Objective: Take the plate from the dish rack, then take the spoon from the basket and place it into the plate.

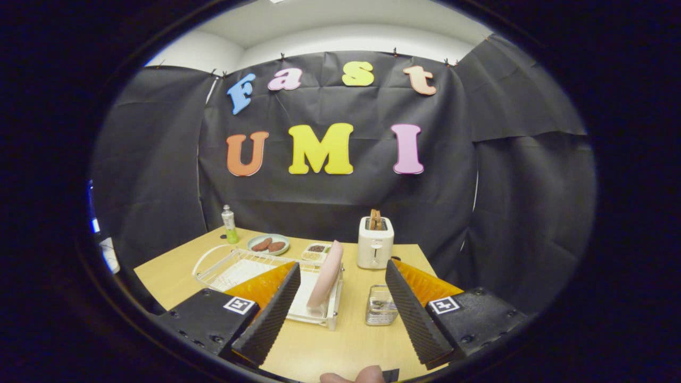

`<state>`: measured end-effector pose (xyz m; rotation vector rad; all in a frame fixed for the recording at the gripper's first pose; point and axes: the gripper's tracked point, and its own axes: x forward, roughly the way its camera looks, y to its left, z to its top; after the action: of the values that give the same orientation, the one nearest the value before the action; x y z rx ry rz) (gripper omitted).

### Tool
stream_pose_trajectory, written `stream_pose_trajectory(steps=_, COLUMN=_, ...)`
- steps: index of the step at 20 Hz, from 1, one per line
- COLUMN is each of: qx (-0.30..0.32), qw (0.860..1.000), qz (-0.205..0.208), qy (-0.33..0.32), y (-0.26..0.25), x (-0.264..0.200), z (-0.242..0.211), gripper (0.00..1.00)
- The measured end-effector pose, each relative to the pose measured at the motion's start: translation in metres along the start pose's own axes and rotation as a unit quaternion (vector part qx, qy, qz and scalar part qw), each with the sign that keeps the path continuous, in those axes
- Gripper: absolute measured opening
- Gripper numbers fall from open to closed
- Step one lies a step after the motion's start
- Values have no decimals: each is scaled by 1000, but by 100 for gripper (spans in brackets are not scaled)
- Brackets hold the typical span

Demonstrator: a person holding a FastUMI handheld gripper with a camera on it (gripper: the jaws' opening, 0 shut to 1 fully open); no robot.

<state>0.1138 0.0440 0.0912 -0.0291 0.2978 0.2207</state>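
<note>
Ahead, pink plate (pixel 325 274) upright in dish rack (pixel 234 271); tool (pixel 340 271) spread, apparently empty.

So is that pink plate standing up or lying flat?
Standing on edge: the plate leans in the dish rack, ahead of the open gripper.

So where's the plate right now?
The pink plate stands on edge in the white dish rack on the table, just ahead of the open tool, with the wire basket beside the rack.
</note>
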Motion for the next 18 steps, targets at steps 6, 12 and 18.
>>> stream_pose_trajectory(steps=6, qx=-5, qw=994, qz=10, qy=113, y=3, x=73, z=16, gripper=100)
stream_pose_trajectory(steps=12, qx=41, qw=972, qz=29, qy=228, y=12, x=141, z=6, gripper=100)
stream_pose_trajectory(steps=18, qx=72, qw=945, qz=19, qy=318, y=18, x=191, z=-32, gripper=100)
